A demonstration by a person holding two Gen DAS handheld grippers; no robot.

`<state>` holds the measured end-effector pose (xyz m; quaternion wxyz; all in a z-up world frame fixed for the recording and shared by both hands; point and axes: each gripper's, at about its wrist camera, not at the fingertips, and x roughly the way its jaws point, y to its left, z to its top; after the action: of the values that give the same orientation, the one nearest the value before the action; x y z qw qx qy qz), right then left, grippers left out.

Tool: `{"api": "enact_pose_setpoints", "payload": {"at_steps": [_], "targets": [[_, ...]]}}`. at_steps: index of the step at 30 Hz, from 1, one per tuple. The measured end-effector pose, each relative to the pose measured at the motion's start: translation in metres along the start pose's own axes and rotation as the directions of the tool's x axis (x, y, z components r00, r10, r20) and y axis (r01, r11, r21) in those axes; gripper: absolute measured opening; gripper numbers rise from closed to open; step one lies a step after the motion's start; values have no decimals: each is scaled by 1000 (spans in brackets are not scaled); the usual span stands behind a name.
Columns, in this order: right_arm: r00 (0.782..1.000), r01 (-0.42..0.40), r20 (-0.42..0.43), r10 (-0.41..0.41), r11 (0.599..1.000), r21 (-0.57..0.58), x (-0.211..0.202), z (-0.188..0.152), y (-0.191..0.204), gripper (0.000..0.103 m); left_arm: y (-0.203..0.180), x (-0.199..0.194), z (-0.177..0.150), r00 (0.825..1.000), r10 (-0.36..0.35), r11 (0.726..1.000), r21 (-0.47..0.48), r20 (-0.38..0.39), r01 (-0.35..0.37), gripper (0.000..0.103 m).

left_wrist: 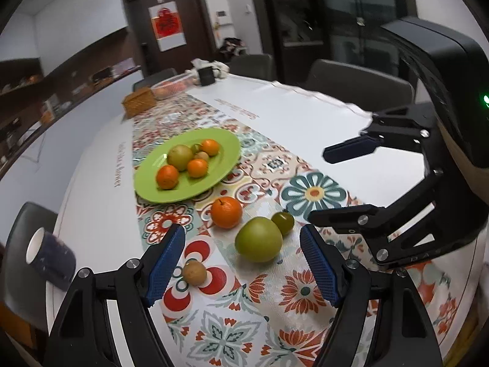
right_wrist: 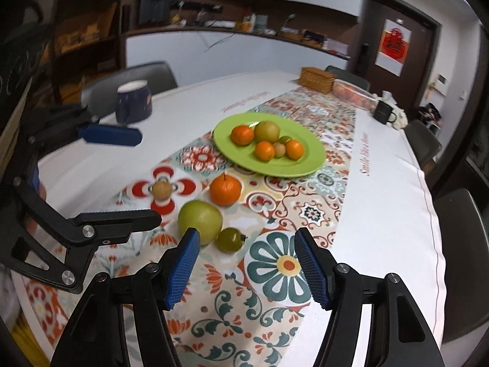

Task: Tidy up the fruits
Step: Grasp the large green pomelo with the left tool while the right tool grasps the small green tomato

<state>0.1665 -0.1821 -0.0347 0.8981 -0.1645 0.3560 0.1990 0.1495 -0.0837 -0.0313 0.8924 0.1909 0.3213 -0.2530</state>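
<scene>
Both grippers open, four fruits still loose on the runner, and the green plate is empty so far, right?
Not quite: the green plate already holds six fruits, as the left wrist view shows. The rest stands: left gripper and right gripper are open, with four fruits loose on the runner.

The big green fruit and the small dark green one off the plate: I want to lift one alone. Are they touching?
Cannot tell. In both wrist views the big green fruit and the small dark green one overlap with no visible gap, yet neither shows contact plainly.
</scene>
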Motion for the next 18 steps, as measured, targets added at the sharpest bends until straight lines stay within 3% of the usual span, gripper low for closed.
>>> {"api": "enact_pose_setpoints", "payload": {"at_steps": [4,9,18], "targets": [[995,-63,-74,60,997,-36,20,-2,-1,65,1,17,-1,997,-59,998,34,-45,61,77],[982,-125,-155,106,986,-113,43,0,3,64,5,43,-3,982,-146,987,54,-124,153,77],[963,-173,-235,130,969,-174,74,1,1,57,9,75,-2,960,-196,974,74,-202,215,69]]}}
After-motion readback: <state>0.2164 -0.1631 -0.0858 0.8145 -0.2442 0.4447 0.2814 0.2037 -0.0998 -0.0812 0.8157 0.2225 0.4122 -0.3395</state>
